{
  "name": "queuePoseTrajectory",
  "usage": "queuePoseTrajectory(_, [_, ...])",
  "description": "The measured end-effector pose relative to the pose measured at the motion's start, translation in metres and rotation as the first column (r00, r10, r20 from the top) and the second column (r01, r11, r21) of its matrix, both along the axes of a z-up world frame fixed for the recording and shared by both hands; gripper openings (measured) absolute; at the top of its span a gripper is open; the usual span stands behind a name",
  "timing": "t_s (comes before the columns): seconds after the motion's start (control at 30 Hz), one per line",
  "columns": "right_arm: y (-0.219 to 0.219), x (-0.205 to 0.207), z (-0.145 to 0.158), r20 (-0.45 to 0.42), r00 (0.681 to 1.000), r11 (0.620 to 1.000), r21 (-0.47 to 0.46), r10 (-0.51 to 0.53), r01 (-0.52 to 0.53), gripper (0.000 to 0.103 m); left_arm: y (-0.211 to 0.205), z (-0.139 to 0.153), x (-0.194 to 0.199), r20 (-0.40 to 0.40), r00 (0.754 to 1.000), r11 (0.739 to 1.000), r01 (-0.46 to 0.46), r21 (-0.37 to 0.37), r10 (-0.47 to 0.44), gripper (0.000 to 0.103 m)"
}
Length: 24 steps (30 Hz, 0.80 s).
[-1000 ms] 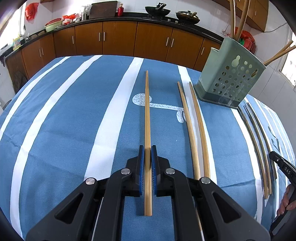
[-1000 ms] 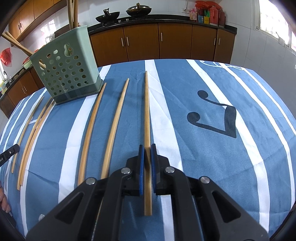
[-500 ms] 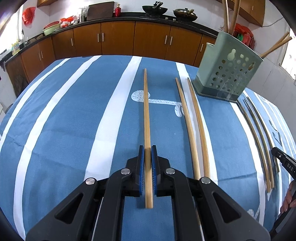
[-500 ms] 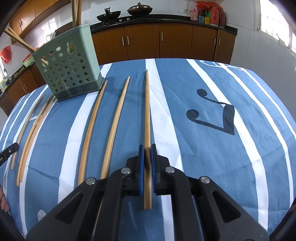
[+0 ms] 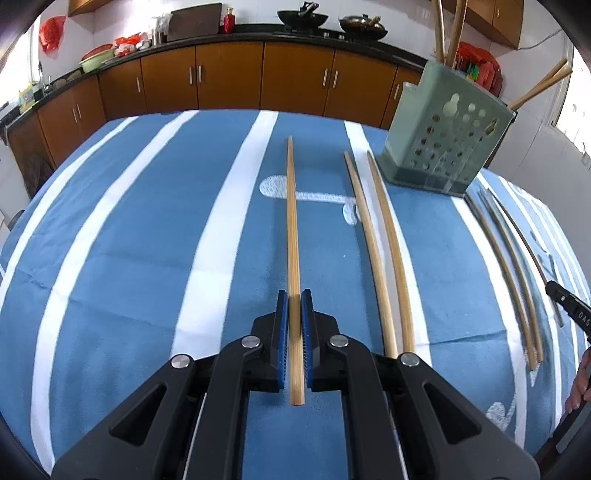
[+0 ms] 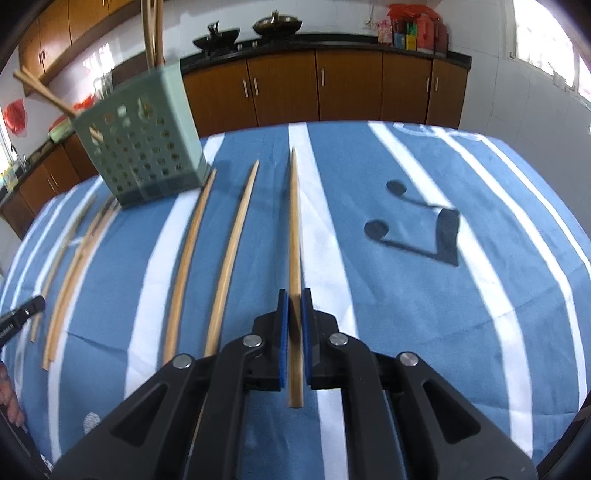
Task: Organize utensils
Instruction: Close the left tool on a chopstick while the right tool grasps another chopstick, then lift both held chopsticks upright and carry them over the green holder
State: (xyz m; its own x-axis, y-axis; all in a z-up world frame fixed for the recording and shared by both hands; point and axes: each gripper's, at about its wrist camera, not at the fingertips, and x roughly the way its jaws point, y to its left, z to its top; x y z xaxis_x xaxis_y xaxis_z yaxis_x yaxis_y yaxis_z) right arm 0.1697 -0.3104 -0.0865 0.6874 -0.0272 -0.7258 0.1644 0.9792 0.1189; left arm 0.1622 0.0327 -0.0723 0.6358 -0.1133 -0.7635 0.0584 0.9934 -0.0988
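Clamped in the left gripper (image 5: pixel 294 300) and the right gripper (image 6: pixel 294 297): one chopstick (image 5: pixel 292 225) each, long axis toward 12 o'clock; green holder (image 5: pixel 445 142) at 1 o'clock from left, 10 o'clock from right.

Maybe "DAS" on right gripper (image 5: pixel 570 308).

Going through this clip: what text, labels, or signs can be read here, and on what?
"DAS": white letters on the black casing at the right edge of the left wrist view, possibly cut off.
Music note: dark print on the tablecloth, no words.
Packets on the counter: too small to read.
Green basket: no lettering.
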Motion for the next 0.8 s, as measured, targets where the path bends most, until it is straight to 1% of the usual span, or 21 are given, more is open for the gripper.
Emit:
queuePoseTrajectory(0.17, [-0.011,-0.009,0.027,0.075,0.997,0.999,0.023,-0.026,0.024,0.008,0.008,0.021,-0.004,0.053,0.999,1.0,-0.004,-0.023,0.005,0.008])
queuePoseTrajectory(0.33, [-0.017,-0.016,0.055,0.158,0.987,0.999,0.039,-0.042,0.036,0.008,0.014,0.052,-0.009,0.138,0.99,0.999,-0.008,-0.052,0.016,0.007])
queuePoseTrajectory(0.5, [-0.021,-0.022,0.083,0.244,0.968,0.998,0.055,-0.054,0.042,0.008,0.02,0.084,-0.012,0.226,0.974,0.996,-0.016,-0.084,0.035,0.007])
queuePoseTrajectory(0.6, [-0.022,-0.026,0.102,0.298,0.953,0.997,0.058,-0.057,0.042,0.008,0.023,0.103,-0.014,0.279,0.96,0.995,-0.014,-0.097,0.041,0.007])
queuePoseTrajectory(0.73, [-0.024,-0.027,0.117,0.337,0.94,0.998,0.052,-0.055,0.04,0.008,0.021,0.125,-0.015,0.336,0.941,0.995,-0.004,-0.097,0.037,0.007])
queuePoseTrajectory(0.8, [-0.024,-0.025,0.121,0.346,0.937,0.998,0.048,-0.053,0.038,0.008,0.021,0.132,-0.015,0.353,0.935,0.996,-0.001,-0.092,0.033,0.007])
